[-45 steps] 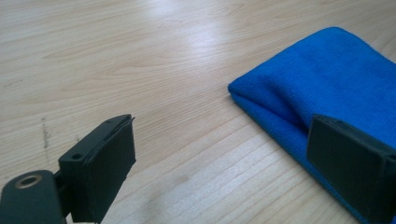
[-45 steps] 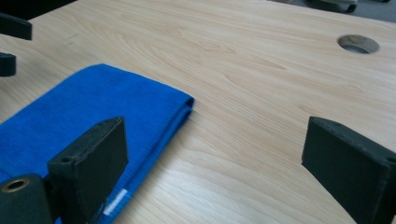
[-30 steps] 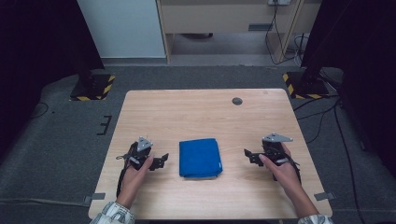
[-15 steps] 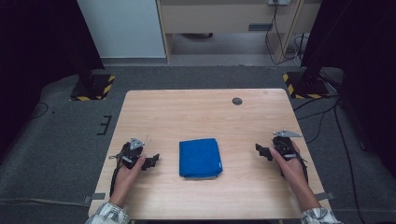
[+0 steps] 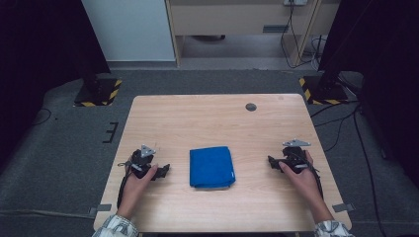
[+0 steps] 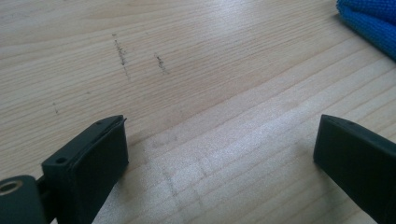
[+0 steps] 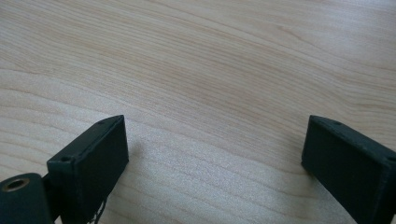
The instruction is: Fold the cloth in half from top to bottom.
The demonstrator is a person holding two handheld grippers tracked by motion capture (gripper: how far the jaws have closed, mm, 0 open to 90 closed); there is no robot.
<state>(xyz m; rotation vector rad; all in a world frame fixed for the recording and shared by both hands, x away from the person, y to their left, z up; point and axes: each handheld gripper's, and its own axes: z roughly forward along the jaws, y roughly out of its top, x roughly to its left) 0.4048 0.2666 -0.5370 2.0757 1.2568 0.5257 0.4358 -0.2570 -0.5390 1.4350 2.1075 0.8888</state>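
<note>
Both my left gripper (image 5: 164, 170) and right gripper (image 5: 271, 161) sit wide open and empty, left jaws just widened. Next I reach for the blue cloth (image 5: 212, 166) mid-frame on the desk (image 5: 207, 118).

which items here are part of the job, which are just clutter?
Job:
- folded blue cloth
- left gripper, open, empty
- right gripper, open, empty

Lying about:
- dark round spot near the table's far edge
- wooden table

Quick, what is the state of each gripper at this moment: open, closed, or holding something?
Left gripper: open, its jaws have just been opening, nothing between them.
Right gripper: open, holding nothing.
</note>
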